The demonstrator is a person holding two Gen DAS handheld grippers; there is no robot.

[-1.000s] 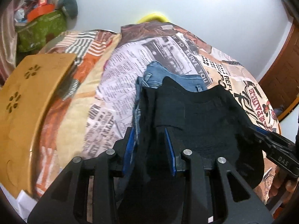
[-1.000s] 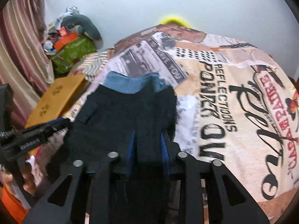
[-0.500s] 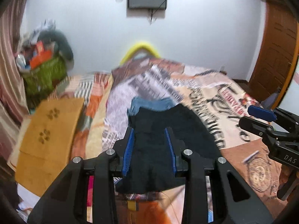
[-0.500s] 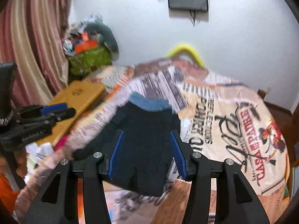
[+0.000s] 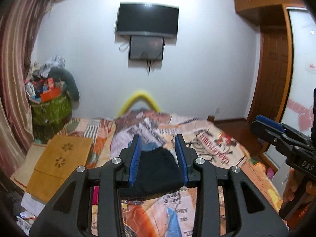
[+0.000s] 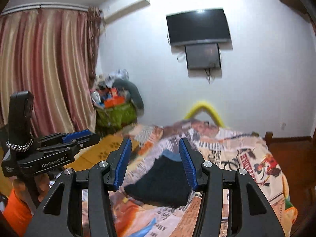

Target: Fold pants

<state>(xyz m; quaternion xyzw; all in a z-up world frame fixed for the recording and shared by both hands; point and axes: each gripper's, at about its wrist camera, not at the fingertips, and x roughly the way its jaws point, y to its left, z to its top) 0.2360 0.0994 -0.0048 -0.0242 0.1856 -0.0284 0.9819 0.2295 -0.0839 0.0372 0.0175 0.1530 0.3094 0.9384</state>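
Note:
The black pants (image 5: 157, 172) lie folded into a compact stack on the bed, on top of a blue garment (image 5: 150, 147) that peeks out at their far edge. They also show in the right wrist view (image 6: 162, 181), with the blue garment (image 6: 170, 155) behind. My left gripper (image 5: 158, 160) is open and empty, raised above and back from the stack. My right gripper (image 6: 155, 163) is open and empty, also raised and back. Each gripper shows in the other's view, the right one (image 5: 276, 132) and the left one (image 6: 79, 136).
The bed carries a printed newspaper-style cover (image 5: 207, 146). A wooden board (image 5: 59, 164) lies at its left edge. A green basket of clutter (image 5: 50, 106) stands in the left corner. A TV (image 5: 147, 20) hangs on the far wall. A wooden wardrobe (image 5: 276, 59) stands right.
Both grippers let go of the black pants, opened, and pulled up and back from the bed. The pants stay folded on the cover.

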